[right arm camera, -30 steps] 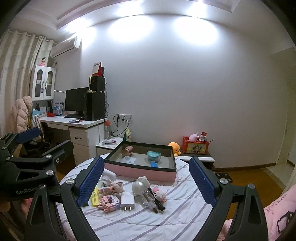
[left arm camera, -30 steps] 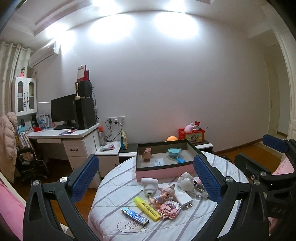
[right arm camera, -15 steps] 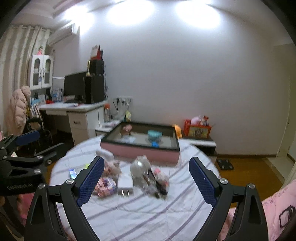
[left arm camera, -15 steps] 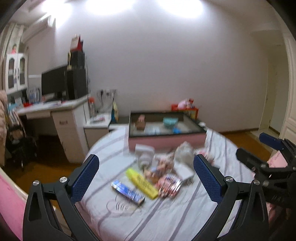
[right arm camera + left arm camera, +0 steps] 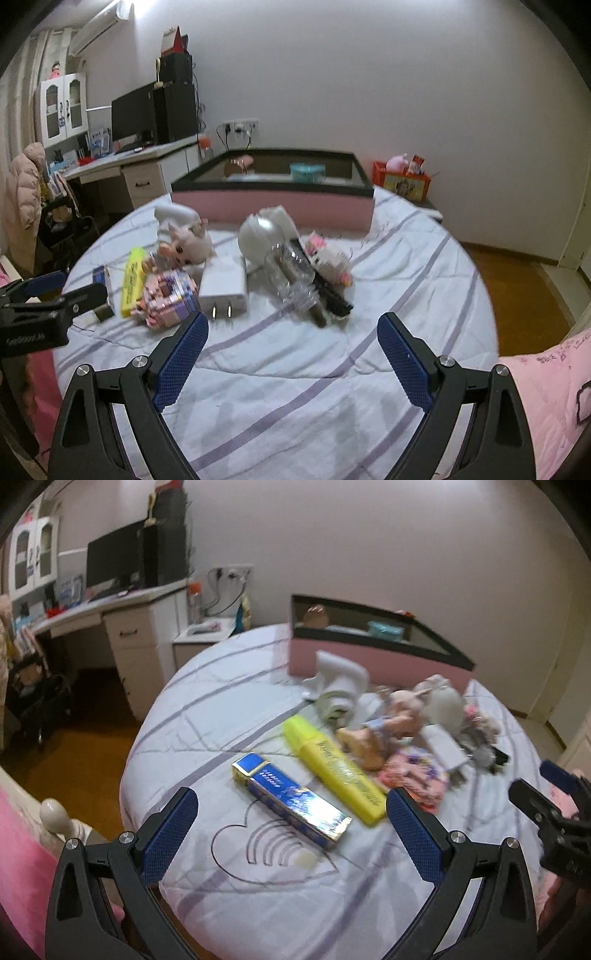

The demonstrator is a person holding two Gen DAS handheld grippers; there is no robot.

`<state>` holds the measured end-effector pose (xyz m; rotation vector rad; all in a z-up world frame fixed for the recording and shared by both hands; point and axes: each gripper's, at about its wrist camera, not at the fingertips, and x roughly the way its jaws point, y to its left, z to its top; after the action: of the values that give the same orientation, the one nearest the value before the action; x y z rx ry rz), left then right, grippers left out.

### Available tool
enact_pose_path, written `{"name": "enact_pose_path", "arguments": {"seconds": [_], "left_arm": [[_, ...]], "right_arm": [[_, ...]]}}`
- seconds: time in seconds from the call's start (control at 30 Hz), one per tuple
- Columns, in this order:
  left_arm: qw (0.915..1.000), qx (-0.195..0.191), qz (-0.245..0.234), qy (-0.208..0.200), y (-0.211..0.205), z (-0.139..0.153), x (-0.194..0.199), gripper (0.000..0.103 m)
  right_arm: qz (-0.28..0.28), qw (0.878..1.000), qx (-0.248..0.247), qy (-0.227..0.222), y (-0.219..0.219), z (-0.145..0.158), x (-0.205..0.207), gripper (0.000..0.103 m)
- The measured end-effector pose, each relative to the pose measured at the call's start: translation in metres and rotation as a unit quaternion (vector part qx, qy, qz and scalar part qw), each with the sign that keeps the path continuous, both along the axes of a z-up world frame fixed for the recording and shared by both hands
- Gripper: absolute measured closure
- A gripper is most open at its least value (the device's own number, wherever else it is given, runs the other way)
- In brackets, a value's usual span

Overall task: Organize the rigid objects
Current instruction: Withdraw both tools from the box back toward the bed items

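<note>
Small items lie heaped on a round table under a striped cloth (image 5: 229, 882). In the left wrist view my left gripper (image 5: 291, 834) stands open just above the near end of a blue and gold box (image 5: 291, 801); a yellow highlighter (image 5: 332, 768) lies beside it, then a doll (image 5: 384, 727) and a pink block toy (image 5: 413, 775). In the right wrist view my right gripper (image 5: 291, 354) is open and empty over bare cloth, short of a white charger (image 5: 224, 282), a clear bottle (image 5: 295, 280) and a black pen (image 5: 325, 280). A pink open box (image 5: 273, 205) stands behind.
The pink box holds a teal container (image 5: 307, 172) and a brown item (image 5: 240, 164). A desk with a monitor (image 5: 133, 114) stands left of the table, a red toy box (image 5: 400, 181) at the back right. Pink bedding (image 5: 546, 398) lies at the near right edge.
Both grippers have dropped and tipped downward toward the table, so the items now fill the views. The jaws of both stayed wide apart. Nothing on the table has moved.
</note>
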<state>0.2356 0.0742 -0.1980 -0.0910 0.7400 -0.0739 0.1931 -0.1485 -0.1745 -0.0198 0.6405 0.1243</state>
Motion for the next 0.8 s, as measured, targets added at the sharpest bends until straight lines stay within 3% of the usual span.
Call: {"name": "enact_pose_path", "arguments": {"seconds": [0.13, 0.27, 0.4, 0.8], "left_arm": [[0.9996, 0.017, 0.012, 0.019, -0.001, -0.013, 0.013, 0.000], [0.9995, 0.018, 0.018, 0.017, 0.002, -0.014, 0.016, 0.000], [0.9984, 0.047, 0.025, 0.017, 0.010, -0.013, 0.015, 0.000], [0.9988, 0.043, 0.004, 0.022, 0.032, -0.014, -0.001, 0.000]], "right_arm": [[-0.001, 1.000, 0.004, 0.013, 0.001, -0.008, 0.007, 0.009], [-0.002, 1.000, 0.004, 0.020, 0.004, -0.010, 0.012, 0.009], [-0.001, 1.000, 0.011, 0.028, 0.013, -0.008, 0.015, 0.009], [-0.026, 0.996, 0.044, 0.076, 0.074, -0.016, 0.034, 0.009]]}}
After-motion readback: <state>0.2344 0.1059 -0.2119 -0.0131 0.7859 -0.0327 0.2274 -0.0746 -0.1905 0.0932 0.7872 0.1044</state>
